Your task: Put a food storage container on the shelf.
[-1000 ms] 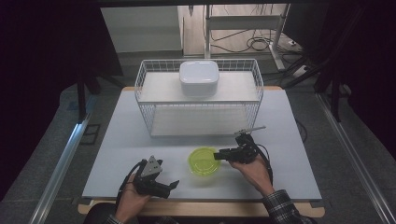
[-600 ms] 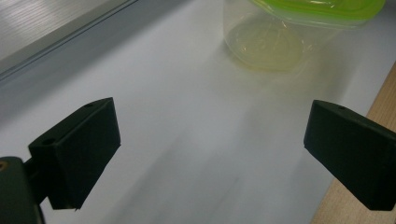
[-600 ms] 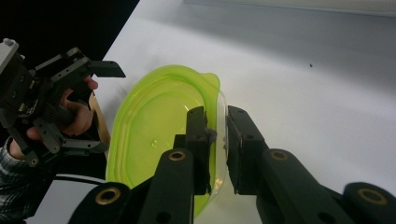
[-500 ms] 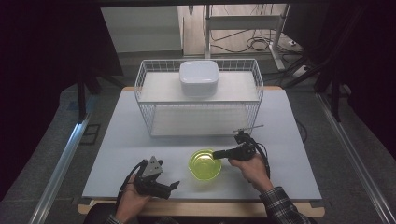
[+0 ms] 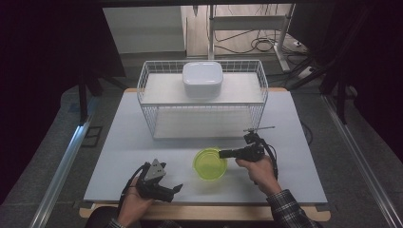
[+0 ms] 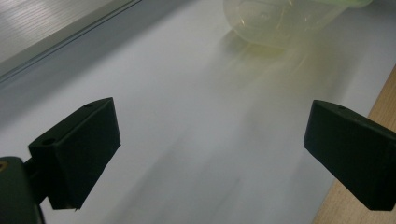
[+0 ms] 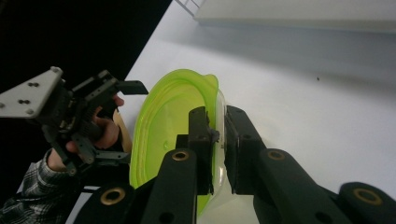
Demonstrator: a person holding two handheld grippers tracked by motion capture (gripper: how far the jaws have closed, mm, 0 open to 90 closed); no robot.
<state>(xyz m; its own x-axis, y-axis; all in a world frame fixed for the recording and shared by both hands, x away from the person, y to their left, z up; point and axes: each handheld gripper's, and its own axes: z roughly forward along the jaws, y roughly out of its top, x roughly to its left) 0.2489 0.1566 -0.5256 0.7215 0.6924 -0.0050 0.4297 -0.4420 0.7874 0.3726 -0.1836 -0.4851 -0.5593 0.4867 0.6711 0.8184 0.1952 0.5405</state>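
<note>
Lime-green and translucent, a small bowl (image 5: 209, 164) sits on the pale table (image 5: 119, 156) in the lower middle of the high view, in front of a white wire basket (image 5: 202, 102) that occupies the centre of the frame. A white lidded container (image 5: 203, 78) rests on the basket's upper shelf, toward the top middle.

From the lower right of the high view, the right gripper (image 5: 224, 154) reaches to the bowl's right edge. In the right gripper view its two black jaws are clenched on the bowl's rim (image 7: 217, 126), one inside the wall and one outside, with the green bowl (image 7: 168, 116) lying left of centre.

At the lower left of the high view, the left gripper (image 5: 177, 188) is held low over the table's near edge, well apart from the bowl, a grey three-cornered plate (image 5: 155, 169) on top of it. In the left gripper view its jaws stand wide apart and released, with bare table between them and the bowl (image 6: 280, 21) blurred at the upper right of the frame.
</note>
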